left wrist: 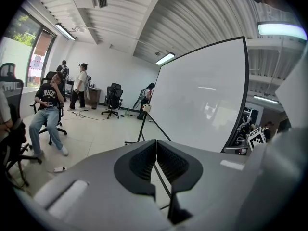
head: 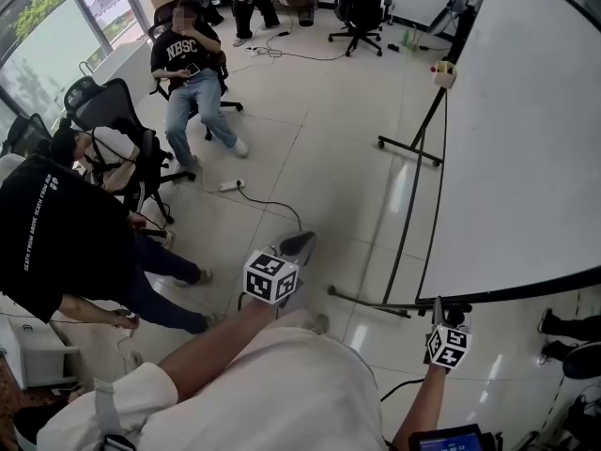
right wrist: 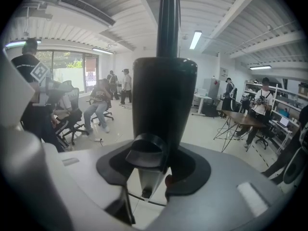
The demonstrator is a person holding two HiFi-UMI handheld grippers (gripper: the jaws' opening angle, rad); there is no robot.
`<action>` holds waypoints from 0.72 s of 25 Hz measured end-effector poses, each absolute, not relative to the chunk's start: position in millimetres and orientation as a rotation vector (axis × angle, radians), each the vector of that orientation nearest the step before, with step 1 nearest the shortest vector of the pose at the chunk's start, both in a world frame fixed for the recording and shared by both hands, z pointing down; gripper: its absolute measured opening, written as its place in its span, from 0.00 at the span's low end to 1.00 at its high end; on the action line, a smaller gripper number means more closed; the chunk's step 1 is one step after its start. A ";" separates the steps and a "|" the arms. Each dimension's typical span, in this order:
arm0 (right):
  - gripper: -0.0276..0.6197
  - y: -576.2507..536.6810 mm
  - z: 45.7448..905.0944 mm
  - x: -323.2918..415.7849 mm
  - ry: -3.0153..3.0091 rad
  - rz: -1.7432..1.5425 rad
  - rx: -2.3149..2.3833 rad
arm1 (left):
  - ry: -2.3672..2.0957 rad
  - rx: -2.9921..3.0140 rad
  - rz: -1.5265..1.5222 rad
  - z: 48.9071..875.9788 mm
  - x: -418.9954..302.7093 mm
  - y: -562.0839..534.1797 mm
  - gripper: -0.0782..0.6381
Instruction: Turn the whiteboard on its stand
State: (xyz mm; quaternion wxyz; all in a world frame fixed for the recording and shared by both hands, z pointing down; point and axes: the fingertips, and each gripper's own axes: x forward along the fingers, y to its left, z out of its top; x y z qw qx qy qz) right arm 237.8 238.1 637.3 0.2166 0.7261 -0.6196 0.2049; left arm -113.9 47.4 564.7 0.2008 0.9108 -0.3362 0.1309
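- Pale, glossy flooring (head: pixel 310 130) stretched through an open-plan office with ribbed ceilings and strip lights, well out from the whiteboard.
- The whiteboard (head: pixel 526 139), a broad blank white panel in a thin black frame, filled the right of the head view and leaned at a tilt. It looked stiff but large and awkward, likely to swing heavily once it started moving, so a firm hold low on the frame seemed the sensible place to drive it. The slick face offered no purchase.
- The stand (head: pixel 409 151), thin black tubing with a floor bar, reached out beyond the whiteboard's far end. It appeared light enough to shift or tip if the panel were pushed hard.
- A seated person (head: pixel 192 73) sat in an office chair well away from the whiteboard, across the open floor.
- The left gripper (head: pixel 297 244) hung near the whiteboard's lower edge but clear of it, jaws pressed together with nothing between them.
- The right gripper (head: pixel 439 310) sat at the whiteboard's lower edge, jaws set wide and clamped around a black fitting (right wrist: pixel 163 95) on the frame.
- A power strip (head: pixel 231 186) lay on the floor, far from the whiteboard, its cable trailing toward the left gripper.
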 end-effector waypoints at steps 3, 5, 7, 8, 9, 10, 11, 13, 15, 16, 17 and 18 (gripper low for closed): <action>0.33 248.4 637.7 239.9 -1.712 0.562 2.011 | -0.920 2.556 0.367 562.6 -120.4 49.3 0.14; 0.33 250.1 637.2 240.6 -1.712 0.555 2.010 | -0.908 2.561 0.369 561.0 -126.3 46.5 0.14; 0.33 256.2 638.4 238.5 -1.714 0.555 2.005 | -0.890 2.569 0.371 560.6 -133.4 49.3 0.14; 0.33 261.3 638.7 237.3 -1.717 0.554 2.008 | -0.878 2.577 0.369 560.9 -136.9 52.8 0.14; 0.33 264.2 638.0 237.4 -1.720 0.548 2.017 | -0.868 2.587 0.361 561.0 -139.3 54.6 0.14; 0.33 263.9 636.4 238.3 -1.723 0.537 2.028 | -0.861 2.597 0.350 560.7 -140.9 53.9 0.14; 0.33 262.3 635.2 238.8 -1.725 0.528 2.037 | -0.858 2.603 0.341 560.9 -142.4 52.7 0.14; 0.33 261.7 635.8 237.4 -1.724 0.527 2.042 | -0.854 2.596 0.338 565.5 -146.3 55.0 0.14; 0.33 262.9 637.2 236.9 -1.717 0.534 2.040 | -0.842 2.582 0.347 571.5 -147.8 61.6 0.14; 0.33 263.7 637.1 237.4 -1.714 0.536 2.042 | -0.831 2.583 0.354 573.1 -146.9 64.9 0.14; 0.33 265.0 637.0 238.3 -1.712 0.536 2.046 | -0.820 2.590 0.362 573.7 -145.3 67.7 0.14; 0.33 267.0 637.2 239.0 -1.711 0.536 2.052 | -0.812 2.600 0.369 573.8 -143.7 69.7 0.14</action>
